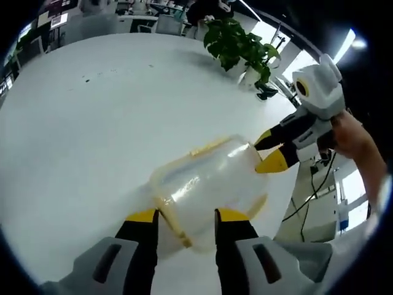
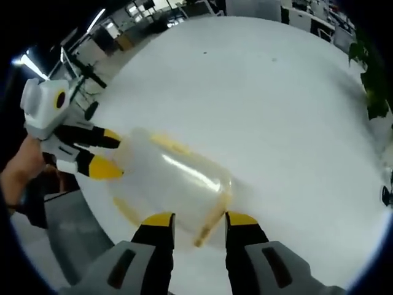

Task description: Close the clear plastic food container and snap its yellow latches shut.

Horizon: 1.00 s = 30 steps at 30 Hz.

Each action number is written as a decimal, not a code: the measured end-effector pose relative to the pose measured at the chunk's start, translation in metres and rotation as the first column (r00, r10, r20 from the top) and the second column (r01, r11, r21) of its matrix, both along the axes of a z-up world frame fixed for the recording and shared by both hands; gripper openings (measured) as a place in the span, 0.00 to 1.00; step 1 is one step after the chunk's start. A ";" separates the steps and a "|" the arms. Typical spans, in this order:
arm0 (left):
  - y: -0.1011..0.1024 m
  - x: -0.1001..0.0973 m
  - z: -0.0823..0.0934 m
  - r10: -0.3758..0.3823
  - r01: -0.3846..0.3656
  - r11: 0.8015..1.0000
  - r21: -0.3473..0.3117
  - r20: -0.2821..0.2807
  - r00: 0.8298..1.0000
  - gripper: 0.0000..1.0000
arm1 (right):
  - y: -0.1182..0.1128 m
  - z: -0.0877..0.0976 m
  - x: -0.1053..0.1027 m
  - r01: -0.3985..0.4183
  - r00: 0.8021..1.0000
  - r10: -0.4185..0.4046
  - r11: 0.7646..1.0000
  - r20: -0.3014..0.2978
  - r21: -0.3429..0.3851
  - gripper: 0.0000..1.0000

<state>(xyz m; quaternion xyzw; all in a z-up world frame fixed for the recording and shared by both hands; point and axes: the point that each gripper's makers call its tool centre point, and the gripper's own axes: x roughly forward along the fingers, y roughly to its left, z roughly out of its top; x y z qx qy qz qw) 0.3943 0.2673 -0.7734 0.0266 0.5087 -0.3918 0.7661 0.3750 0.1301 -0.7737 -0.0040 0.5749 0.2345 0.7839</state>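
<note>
The clear plastic container [image 1: 209,181] rests on the white table [image 1: 92,123] with its lid on it. Yellow latches show along its far side [image 1: 209,146] and at its near end [image 1: 175,227]. My left gripper [image 1: 187,216] is open, its yellow-tipped jaws standing on either side of that near end. At the opposite end, my right gripper [image 1: 269,150] reaches in from the right. In the right gripper view the container [image 2: 172,178] lies just ahead of my right gripper [image 2: 199,220], which is open astride a yellow latch [image 2: 209,224]. The left gripper [image 2: 109,152] touches the far end.
A potted plant [image 1: 236,43] stands at the table's far edge, also seen as leaves [image 2: 374,80]. A person's hand [image 1: 353,135] holds the right gripper. The container lies near the table's rim [image 2: 92,203], with floor and cables beyond.
</note>
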 end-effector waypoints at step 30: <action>-0.014 0.007 0.036 -0.365 0.354 0.931 0.093 0.313 0.877 0.48 | 0.001 0.008 0.010 -0.231 0.954 0.254 0.962 0.161 -0.146 0.44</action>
